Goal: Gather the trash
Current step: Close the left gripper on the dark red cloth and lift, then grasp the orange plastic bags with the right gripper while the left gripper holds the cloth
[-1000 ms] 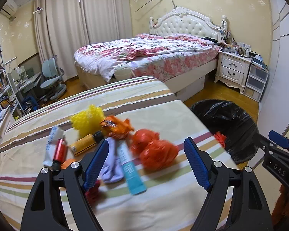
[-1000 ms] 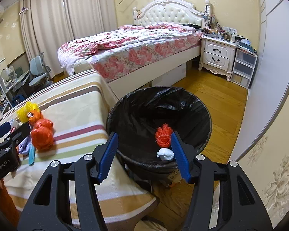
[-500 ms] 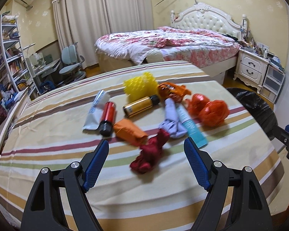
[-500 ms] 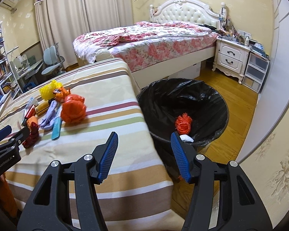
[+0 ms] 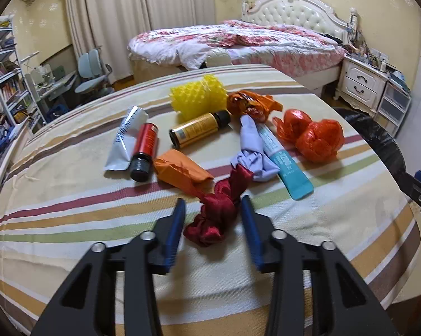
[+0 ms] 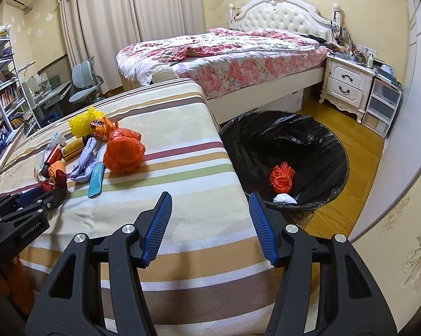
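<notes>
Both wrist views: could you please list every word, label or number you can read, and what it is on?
"GenRobot.AI": on the body of the left gripper, whose tongs have just been closing on the red cloth.
Teal tube, yellow bottle, white tube: the printing is too small or blurred to read.

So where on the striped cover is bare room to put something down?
Free: the wide strip of striped cover between the orange bag and the edge by the trash bin, and the near part before the right gripper. Crowded: the far left, around the bottles and tubes.
</notes>
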